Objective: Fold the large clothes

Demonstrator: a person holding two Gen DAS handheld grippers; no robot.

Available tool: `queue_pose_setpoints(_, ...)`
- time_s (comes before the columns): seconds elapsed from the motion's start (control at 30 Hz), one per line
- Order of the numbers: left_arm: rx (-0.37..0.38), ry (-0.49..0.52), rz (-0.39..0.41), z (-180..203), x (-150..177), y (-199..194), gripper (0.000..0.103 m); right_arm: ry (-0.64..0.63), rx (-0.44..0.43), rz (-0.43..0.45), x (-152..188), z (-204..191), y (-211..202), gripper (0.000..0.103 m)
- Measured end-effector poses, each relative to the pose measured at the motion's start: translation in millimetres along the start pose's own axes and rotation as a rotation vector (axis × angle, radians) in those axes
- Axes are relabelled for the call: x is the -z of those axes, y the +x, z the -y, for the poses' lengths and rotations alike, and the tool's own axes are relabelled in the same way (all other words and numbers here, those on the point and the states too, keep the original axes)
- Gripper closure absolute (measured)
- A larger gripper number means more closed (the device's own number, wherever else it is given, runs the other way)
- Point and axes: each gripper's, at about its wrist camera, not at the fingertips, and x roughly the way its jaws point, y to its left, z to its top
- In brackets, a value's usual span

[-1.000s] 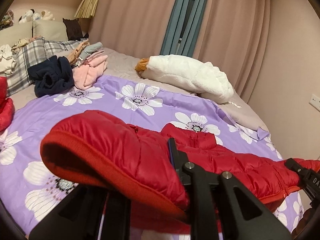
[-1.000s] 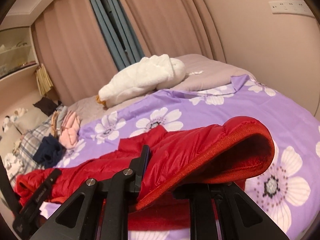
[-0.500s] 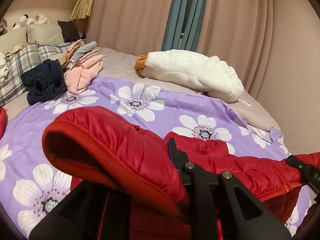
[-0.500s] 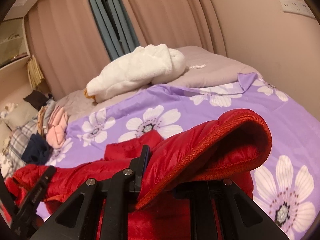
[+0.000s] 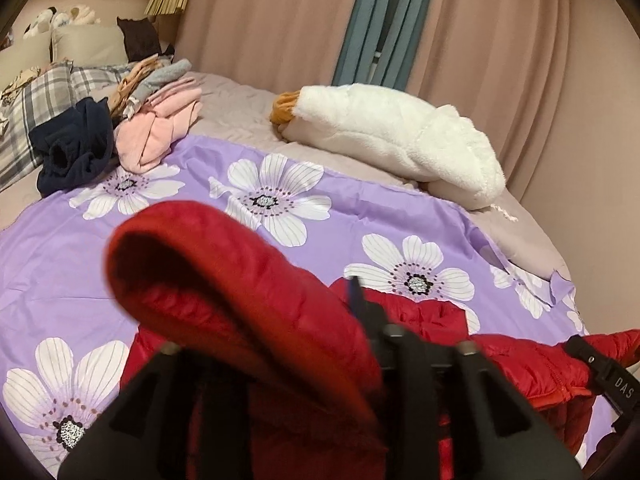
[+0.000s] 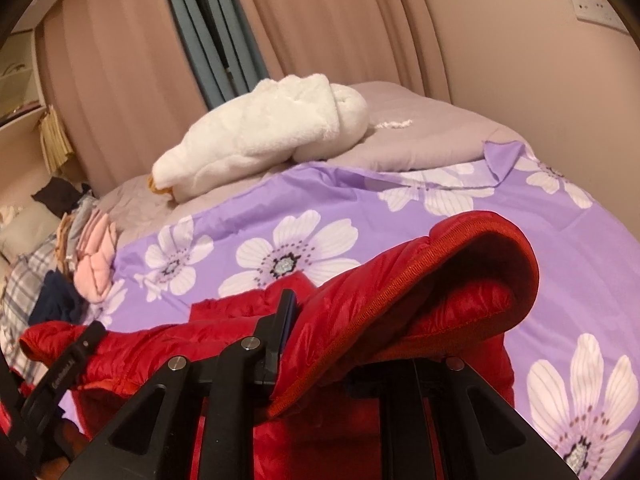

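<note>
The left gripper (image 5: 320,344) is clamped on the hem of a red quilted puffer jacket (image 5: 248,292), whose ribbed edge curls up and over the black fingers toward 10 o'clock in the left wrist view. The rest of the jacket trails off toward 3 o'clock, where it meets the other tool at the frame edge. In the right wrist view, the right gripper (image 6: 360,344) is likewise closed on the same jacket (image 6: 400,304), the hem arching over the fingers toward 2 o'clock, while the garment's body stretches away toward 9 o'clock. The fabric hides most of both pairs of fingers, so how tightly they pinch it is hard to judge, though the cloth appears held rather than merely draped.

The jacket hangs between the two tools above a purple bedsheet printed with large white flowers (image 5: 80,264), with part of it lying on the sheet below. Beyond the sheet, at 1 o'clock in the left wrist view, a white fluffy fleece garment (image 5: 396,140) lies bundled on the greyish-mauve quilted bedcover (image 5: 240,100). At 10 o'clock sit a folded pale pink garment (image 5: 160,132) and, just beside it, a crumpled navy blue garment (image 5: 76,144), with a grey plaid pillow (image 5: 36,100) behind. Dusty pink curtains (image 5: 280,20) cover the far wall.
</note>
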Motion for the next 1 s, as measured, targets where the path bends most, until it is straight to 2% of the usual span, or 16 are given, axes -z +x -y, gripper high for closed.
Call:
queue_pose_setpoints(0.03, 0.017, -0.018, -0.002, -3.0, -1.3, 3.1, 0.041, 0.004, -0.001, -0.010, -0.3, 0.5, 3.6, 0.082)
queue_pose_setpoints(0.07, 0.030, -0.041, 0.008, -6.8, -1.7, 3.3, 0.031, 0.007, -0.006, -0.022, -0.4, 1.1, 7.3, 0.080)
queue_pose_setpoints(0.1, 0.030, -0.067, 0.034, -11.5, -2.3, 1.2, 0.027, 0.013, -0.013, -0.029, 0.3, 2.4, 10.7, 0.077)
queue_pose_setpoints(0.17, 0.010, -0.087, 0.109, -18.4, -3.3, -7.3, 0.017, 0.029, -0.020, -0.022, 2.1, 4.6, 11.7, 0.062)
queue_pose_setpoints(0.2, 0.004, -0.081, 0.125, -18.2, -3.8, -9.2, 0.016, 0.040, -0.029, -0.017, 3.3, 5.5, 11.1, 0.058)
queue_pose_setpoints(0.23, -0.002, -0.058, 0.136, -17.9, -4.9, -11.1, 0.015, 0.047, -0.043, -0.013, 4.0, 5.7, 10.4, 0.049)
queue_pose_setpoints(0.3, -0.005, -0.020, 0.127, -15.0, -6.3, -10.7, 0.015, 0.056, -0.063, -0.004, 2.8, 4.9, 8.9, 0.038)
queue_pose_setpoints(0.33, -0.008, -0.016, 0.125, -14.9, -6.5, -11.1, 0.015, 0.055, -0.072, 0.002, 2.5, 3.3, 7.2, 0.029)
queue_pose_setpoints(0.37, -0.009, -0.021, 0.123, -16.7, -7.1, -10.7, 0.015, 0.053, -0.074, 0.010, 1.7, 1.3, 6.1, 0.022)
queue_pose_setpoints(0.47, 0.009, -0.079, 0.114, -23.4, -11.0, -14.4, 0.012, 0.014, -0.043, 0.077, -0.1, -7.4, -5.8, 0.011)
queue_pose_setpoints(0.6, 0.015, -0.111, 0.144, -27.5, -15.5, -22.5, 0.009, -0.039, 0.016, 0.121, -5.8, -11.9, -13.9, 0.006)
queue_pose_setpoints(0.77, 0.013, -0.117, 0.174, -30.0, -22.4, -34.2, 0.008, 0.000, 0.022, 0.124, -8.2, 1.9, -16.6, 0.006)
queue_pose_setpoints(0.9, 0.012, -0.112, 0.167, -31.2, -19.1, -33.4, 0.008, 0.036, 0.020, 0.112, -8.2, 6.9, -16.9, 0.006)
queue_pose_setpoints(1.0, 0.031, -0.128, 0.128, -32.5, -8.9, -22.2, 0.010, 0.037, 0.016, 0.099, -5.0, 5.7, -14.0, 0.006)
